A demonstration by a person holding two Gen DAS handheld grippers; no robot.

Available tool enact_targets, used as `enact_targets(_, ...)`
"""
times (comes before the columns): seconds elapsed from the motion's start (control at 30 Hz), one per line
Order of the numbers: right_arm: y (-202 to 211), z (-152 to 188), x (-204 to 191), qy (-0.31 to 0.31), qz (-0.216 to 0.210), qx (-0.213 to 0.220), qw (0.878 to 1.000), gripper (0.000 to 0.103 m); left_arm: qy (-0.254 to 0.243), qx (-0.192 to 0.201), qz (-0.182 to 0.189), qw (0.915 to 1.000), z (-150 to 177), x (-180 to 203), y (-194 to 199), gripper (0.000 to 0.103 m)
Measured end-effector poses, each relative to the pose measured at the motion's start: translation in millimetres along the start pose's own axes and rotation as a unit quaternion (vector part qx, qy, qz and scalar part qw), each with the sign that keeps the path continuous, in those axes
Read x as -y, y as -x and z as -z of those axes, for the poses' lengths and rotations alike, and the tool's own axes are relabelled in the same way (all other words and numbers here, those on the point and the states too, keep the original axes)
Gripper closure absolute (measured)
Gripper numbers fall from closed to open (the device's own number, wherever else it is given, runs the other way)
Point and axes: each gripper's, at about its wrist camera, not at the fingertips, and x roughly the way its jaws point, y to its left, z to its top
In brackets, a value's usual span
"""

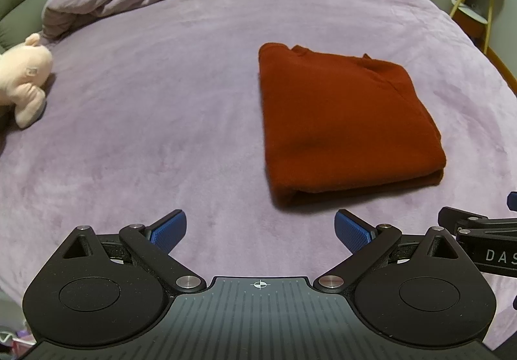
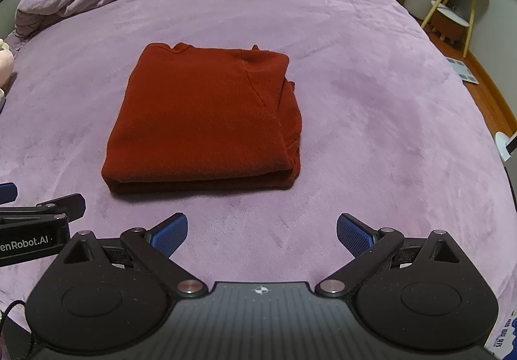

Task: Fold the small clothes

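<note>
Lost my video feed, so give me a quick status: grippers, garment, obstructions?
Left gripper open, empty. Right gripper open, empty. Red garment folded flat on purple bed cover, untouched. Nothing between grippers and garment.

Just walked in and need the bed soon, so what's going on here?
Someone is folding small clothes with two handheld tools. A red sweater lies folded into a neat rectangle on the purple bedspread. The left tool and right tool are both open, empty, and short of its near edge, touching nothing. A pink plush toy lies off to the left.
</note>
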Motion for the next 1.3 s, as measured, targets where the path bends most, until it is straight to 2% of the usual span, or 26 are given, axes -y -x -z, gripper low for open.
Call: enact_targets(1.3,-0.9,-0.4,-2.0,-0.001,-0.001,0.001,1.000,0.004,0.001,-0.001,0.003,1.0000,0.1,-0.1,-3.8,0.002)
